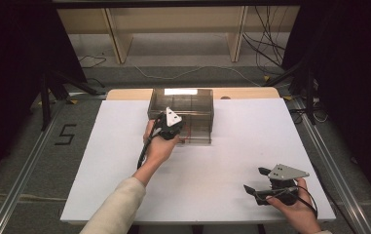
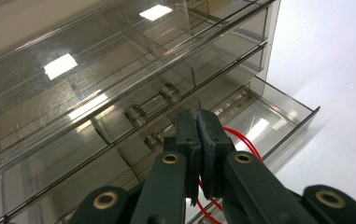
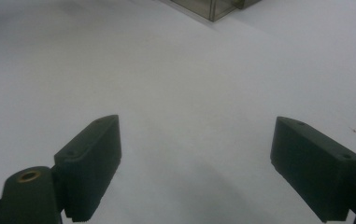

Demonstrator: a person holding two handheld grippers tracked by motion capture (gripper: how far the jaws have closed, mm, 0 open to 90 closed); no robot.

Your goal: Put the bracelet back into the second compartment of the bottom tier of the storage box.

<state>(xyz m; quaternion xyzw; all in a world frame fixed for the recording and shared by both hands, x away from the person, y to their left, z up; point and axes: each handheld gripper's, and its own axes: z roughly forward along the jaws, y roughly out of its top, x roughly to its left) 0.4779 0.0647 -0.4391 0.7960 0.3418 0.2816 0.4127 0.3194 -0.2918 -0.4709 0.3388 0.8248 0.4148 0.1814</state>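
**A:** Start at the left. What is your left hand doing?

**B:** My left gripper [image 1: 172, 127] is up against the front of the smoky clear drawer cabinet [image 1: 181, 103] that stands at the far middle of the white table [image 1: 124, 161]. In the left gripper view my jaws are pressed together, pad to pad, with a thin red wire [image 2: 241, 140] caught between them. The wire loops out from the jaws and runs down into the bottom drawer [image 2: 278, 119].

**A:** Is that drawer pushed in?

**B:** No, it is pulled out from the cabinet. The drawers above it sit flush. One of them has a clear bar handle on two round posts [image 2: 152, 103] just above my jaw tips.

**A:** And over on the right?

**B:** My right gripper [image 1: 258, 181] sits well apart from the cabinet, near the table's near right corner, held in my right hand [image 1: 295, 204]. Its jaws are spread wide with nothing between them, just bare white table. A corner of the cabinet [image 3: 213, 8] shows at the top of the right gripper view.
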